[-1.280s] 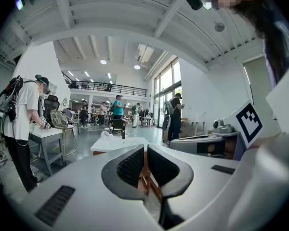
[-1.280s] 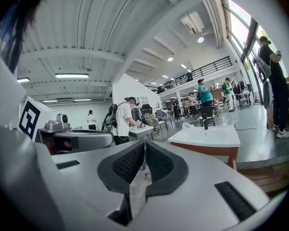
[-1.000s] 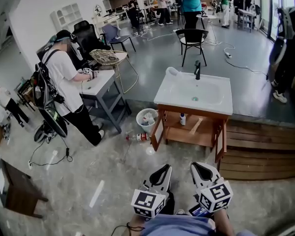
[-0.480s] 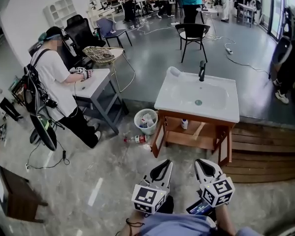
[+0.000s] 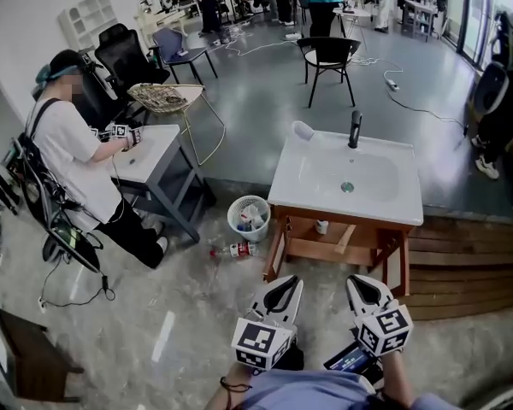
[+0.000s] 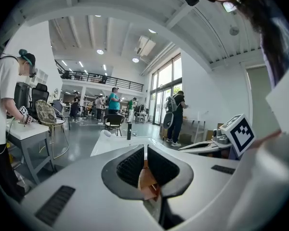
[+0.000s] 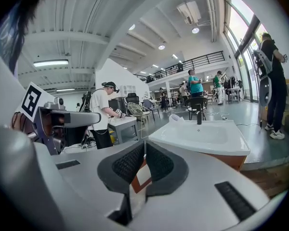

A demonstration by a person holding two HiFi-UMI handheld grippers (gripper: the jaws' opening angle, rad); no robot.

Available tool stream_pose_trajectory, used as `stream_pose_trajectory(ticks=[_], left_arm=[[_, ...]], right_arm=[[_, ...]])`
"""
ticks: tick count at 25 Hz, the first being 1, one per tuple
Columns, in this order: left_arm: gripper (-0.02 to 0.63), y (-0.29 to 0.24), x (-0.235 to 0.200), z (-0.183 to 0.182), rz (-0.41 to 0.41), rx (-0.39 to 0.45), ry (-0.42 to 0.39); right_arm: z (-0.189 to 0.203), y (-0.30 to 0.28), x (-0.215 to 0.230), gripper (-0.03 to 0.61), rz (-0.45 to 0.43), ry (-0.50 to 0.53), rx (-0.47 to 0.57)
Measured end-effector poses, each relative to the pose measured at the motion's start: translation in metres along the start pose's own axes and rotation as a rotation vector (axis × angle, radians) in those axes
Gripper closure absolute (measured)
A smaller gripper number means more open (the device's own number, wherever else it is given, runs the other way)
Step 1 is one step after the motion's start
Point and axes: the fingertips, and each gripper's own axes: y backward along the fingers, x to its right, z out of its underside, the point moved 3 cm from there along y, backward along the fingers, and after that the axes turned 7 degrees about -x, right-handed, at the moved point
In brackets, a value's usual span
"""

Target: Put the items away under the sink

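The white sink (image 5: pixel 346 178) stands on a wooden cabinet (image 5: pixel 338 242) whose doors are open. On its shelf stands a small white bottle (image 5: pixel 322 226). A plastic bottle with a red label (image 5: pixel 235 249) lies on the floor left of the cabinet. My left gripper (image 5: pixel 284 285) and right gripper (image 5: pixel 364 285) are side by side at the bottom of the head view, short of the cabinet, both shut and empty. In the left gripper view the jaws (image 6: pixel 145 148) meet below the sink top (image 6: pixel 111 141). The right gripper (image 7: pixel 144 143) points toward the sink (image 7: pixel 202 136).
A white waste basket (image 5: pixel 252 218) stands left of the cabinet. A person (image 5: pixel 68 161) works at a grey table (image 5: pixel 150 156) further left. Wooden decking (image 5: pixel 462 267) lies to the right. A black chair (image 5: pixel 329 58) stands behind the sink, and a dark wooden piece (image 5: pixel 17 348) lies at bottom left.
The sink and cabinet have come nearer and lower in the head view as both grippers moved toward them. The jaws stayed shut.
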Motion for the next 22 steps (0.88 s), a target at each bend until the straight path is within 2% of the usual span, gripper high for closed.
stream_pose_trajectory(ticks=[13,22], left_arm=[[0.595,-0.038,-0.076,-0.013,0.071,-0.012,-0.030],[0.595,-0.051,-0.099,-0.033,0.083,0.005,-0.023]], right_arm=[[-0.043,-0.070,0.015,0.554,0.077,0.061,-0.004],[-0.078,-0.086,0.019,0.554,0.095,0.105,0.010]])
